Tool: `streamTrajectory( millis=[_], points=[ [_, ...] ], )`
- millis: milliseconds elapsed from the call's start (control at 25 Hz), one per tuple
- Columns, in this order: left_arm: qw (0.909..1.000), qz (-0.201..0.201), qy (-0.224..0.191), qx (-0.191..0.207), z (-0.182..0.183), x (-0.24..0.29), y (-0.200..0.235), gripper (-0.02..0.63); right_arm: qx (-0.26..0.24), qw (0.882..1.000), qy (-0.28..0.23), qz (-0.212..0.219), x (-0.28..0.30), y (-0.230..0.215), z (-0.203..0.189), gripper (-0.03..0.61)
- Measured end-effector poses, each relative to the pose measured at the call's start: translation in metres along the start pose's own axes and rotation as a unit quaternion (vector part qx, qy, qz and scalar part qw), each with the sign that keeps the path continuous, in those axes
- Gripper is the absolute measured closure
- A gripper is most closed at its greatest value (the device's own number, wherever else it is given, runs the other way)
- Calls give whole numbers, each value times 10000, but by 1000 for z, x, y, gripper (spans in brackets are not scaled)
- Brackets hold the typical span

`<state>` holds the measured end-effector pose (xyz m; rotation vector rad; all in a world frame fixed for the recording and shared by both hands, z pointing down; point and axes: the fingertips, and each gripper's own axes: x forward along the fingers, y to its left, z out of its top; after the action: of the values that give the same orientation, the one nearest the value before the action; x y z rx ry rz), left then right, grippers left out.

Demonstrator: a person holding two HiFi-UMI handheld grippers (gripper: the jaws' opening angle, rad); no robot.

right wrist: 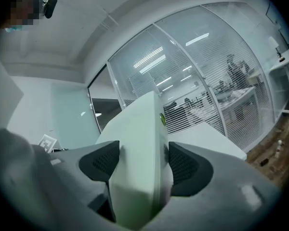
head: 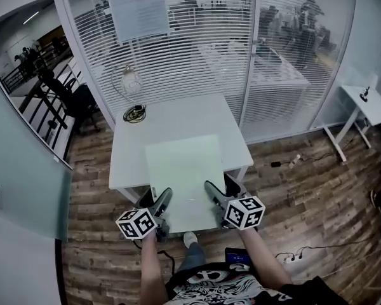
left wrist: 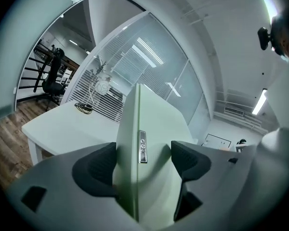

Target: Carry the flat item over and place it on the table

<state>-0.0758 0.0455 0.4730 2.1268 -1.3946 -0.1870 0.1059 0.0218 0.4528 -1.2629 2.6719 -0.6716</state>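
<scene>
While both grippers clamp it, the flat item (head: 184, 170), a pale green panel, sits centre frame in the head view. Its long axis runs straight away from the person, from lower centre up toward mid frame.

- **Left gripper** (head: 160, 203): at the near-left corner, jaws closed on the panel's edge. Its own view shows the dark pads pressed on both faces, with the panel edge-on between them.
- **Right gripper** (head: 213, 194): at the near-right corner with the same pinch, pads tight on either face of the slab. The two hands are about level, so neither is nearer.
- **Key relation:** the far half of the panel overlaps the near half of the white table (head: 178, 116), and the near end overhangs the table's front edge toward the person. The drop spot therefore lies forward and down from the jaws.
- **Contact:** the left gripper view shows the tabletop off to the left of the panel with a gap, so it reads as held above the table, not resting. I cannot confirm contact at the far edge.
- **Obstacles:** a coiled cable (head: 134, 113) at the table's far-left corner is well apart from the panel.
- **Judgement:** the item is carried over but not yet set down. The next move needs a push forward and a level lowering, both hands together.
</scene>
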Motion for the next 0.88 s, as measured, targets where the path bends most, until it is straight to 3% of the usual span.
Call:
streamTrajectory(
  millis=[240,440,880],
  points=[
    [9998,34,213,-58,60,84,73,273,165,9997,103,-127,117,-36,20,275],
    [9992,47,371,-140,87,133,119,273,290,9992,191,-219,185,-60,23,275],
    [9983,63,555,-146,96,182,154,273,486,9978,284,-359,233,-94,19,275]
  ],
)
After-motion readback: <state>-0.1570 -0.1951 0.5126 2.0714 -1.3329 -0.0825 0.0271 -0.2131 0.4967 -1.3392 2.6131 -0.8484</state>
